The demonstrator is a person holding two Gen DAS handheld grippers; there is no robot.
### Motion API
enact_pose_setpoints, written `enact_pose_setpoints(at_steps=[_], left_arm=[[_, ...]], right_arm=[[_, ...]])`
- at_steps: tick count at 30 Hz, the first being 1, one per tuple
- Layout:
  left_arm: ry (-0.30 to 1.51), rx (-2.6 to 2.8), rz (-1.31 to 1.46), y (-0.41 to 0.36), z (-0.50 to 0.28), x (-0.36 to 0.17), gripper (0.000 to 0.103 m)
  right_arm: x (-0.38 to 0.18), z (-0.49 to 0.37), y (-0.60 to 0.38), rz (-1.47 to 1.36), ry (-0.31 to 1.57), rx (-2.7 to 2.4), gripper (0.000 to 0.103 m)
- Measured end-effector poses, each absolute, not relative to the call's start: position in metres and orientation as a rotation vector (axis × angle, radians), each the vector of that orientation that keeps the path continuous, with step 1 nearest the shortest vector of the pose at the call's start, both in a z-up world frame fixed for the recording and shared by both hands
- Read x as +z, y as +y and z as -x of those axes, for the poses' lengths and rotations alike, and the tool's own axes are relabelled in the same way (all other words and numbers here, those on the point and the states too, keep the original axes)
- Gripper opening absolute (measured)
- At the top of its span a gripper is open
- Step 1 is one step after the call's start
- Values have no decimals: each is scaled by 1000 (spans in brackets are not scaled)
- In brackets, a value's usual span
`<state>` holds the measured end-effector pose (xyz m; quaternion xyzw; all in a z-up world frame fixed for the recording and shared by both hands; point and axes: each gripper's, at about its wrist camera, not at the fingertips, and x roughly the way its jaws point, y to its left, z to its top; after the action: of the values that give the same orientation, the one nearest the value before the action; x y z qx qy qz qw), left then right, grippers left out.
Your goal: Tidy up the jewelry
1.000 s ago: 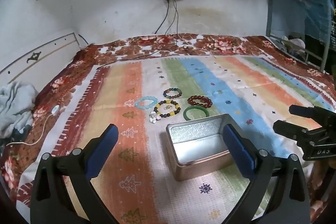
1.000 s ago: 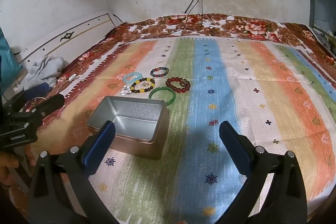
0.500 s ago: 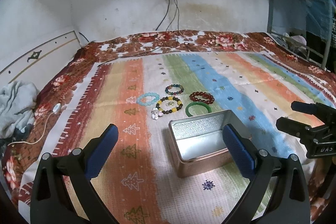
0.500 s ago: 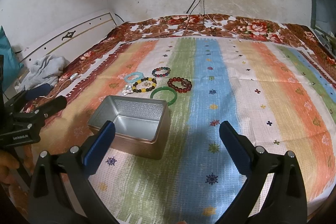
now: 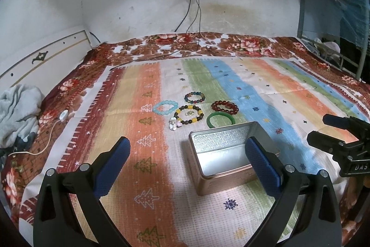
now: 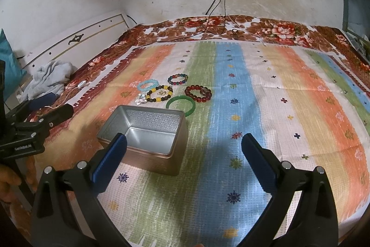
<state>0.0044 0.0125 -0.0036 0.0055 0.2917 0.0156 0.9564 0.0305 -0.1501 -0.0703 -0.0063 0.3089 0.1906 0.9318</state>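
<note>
An open, empty metal tin [image 5: 231, 155] [image 6: 148, 138] stands on the striped bedspread. Beyond it lie a green bangle [image 5: 220, 120] [image 6: 180, 105], a dark red bead bracelet [image 5: 224, 107] [image 6: 198, 93], a yellow-and-dark bead bracelet [image 5: 189, 115] [image 6: 159, 93], a light blue bead bracelet [image 5: 165, 107] [image 6: 148, 85], a multicoloured bead bracelet [image 5: 194, 97] [image 6: 177, 79] and a small pale flower piece [image 5: 174, 123] [image 6: 140, 100]. My left gripper [image 5: 187, 168] is open and empty, near the tin. My right gripper [image 6: 183, 157] is open and empty, to the tin's right.
A grey cloth [image 5: 18, 112] [image 6: 48, 80] lies at the bed's left edge with a white cable and switch [image 5: 63, 114]. Black cables [image 5: 185, 48] run from a wall socket onto the floral blanket. A metal rack [image 5: 333, 15] stands at the right.
Both grippers have drawn slightly back and up; the tin and jewelry sit a little lower in view. Nothing was taken hold of.
</note>
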Motion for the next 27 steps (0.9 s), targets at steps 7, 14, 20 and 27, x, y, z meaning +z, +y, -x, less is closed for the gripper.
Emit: enact_pose_setpoints(at_steps=[7, 14, 20, 27], left_arm=[[591, 29, -16, 13, -4, -4, 97], [593, 31, -20, 15, -3, -4, 97], [596, 33, -19, 17, -2, -5, 97], [608, 44, -21, 18, -3, -5, 97]], right_arm=[[-68, -29, -150, 13, 632, 389, 98], [-68, -29, -151, 14, 633, 390, 98], [-68, -29, -150, 14, 634, 391, 98], [-71, -30, -153, 7, 638, 390, 98]])
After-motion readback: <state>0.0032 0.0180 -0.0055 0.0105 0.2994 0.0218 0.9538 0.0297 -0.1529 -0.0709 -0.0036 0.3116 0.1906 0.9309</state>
